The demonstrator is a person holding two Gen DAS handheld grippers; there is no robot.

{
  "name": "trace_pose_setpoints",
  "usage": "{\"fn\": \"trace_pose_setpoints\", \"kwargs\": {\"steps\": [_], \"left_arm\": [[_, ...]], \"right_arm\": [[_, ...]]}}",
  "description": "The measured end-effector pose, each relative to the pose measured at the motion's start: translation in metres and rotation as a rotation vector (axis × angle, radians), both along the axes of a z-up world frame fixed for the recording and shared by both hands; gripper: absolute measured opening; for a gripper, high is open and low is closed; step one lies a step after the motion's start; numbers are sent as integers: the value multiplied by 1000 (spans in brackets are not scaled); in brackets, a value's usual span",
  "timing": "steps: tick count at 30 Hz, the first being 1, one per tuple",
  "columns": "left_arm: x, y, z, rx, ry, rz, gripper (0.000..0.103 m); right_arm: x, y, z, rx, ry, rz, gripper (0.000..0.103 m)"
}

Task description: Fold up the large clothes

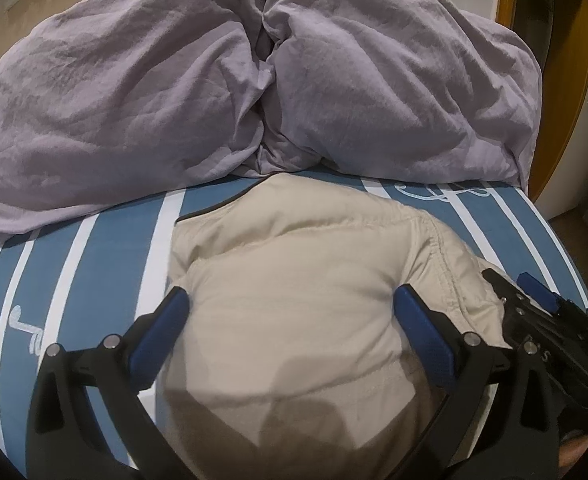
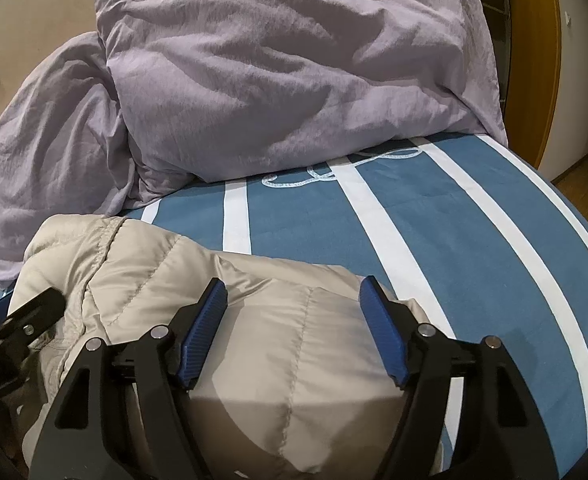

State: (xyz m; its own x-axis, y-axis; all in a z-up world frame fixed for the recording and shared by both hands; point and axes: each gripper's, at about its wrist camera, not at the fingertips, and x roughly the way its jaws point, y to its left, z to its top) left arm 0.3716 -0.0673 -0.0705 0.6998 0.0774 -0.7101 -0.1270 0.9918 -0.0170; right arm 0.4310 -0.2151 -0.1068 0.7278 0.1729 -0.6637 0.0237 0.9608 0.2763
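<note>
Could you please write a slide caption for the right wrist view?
Right gripper open above a folded beige puffer jacket on a blue-and-white striped bed.

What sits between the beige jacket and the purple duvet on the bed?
Only bare blue striped sheet, a narrow strip, shows between the beige jacket and the purple duvet in the right wrist view. In the left wrist view they nearly meet.
</note>
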Motion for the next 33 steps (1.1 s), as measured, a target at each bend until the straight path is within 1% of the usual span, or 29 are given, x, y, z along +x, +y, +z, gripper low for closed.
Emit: {"fn": "trace_pose_setpoints", "kwargs": {"steps": [1,5,9,10,11,14,20,25,28,33], "left_arm": [[-3,1,1,-2,1,2,101],[-24,11,9,-27,1,16,101],[-45,23,18,-29,-6,32,101],[-48,26,19,-34,-4,37,101],[-53,31,20,-48,-1,47,101],[-63,42,20,-84,9,70,101],[-76,52,16,-134,37,95,101],[-82,54,11,-173,60,96,101],[-83,54,9,-193,73,93,101],[-82,57,6,-220,87,90,101]], "right_arm": [[0,-2,2,-1,11,5,73],[-6,-9,11,-4,25,20,82],[-20,-22,21,11,21,49,84],[-24,-26,23,17,23,50,86],[-28,-33,24,23,34,42,93],[-36,-55,25,94,62,30,94],[-47,-90,9,270,151,42,95],[-48,-94,-3,382,213,101,97],[-46,-89,-10,430,250,143,101],[-41,-86,-28,553,320,165,102]]}}
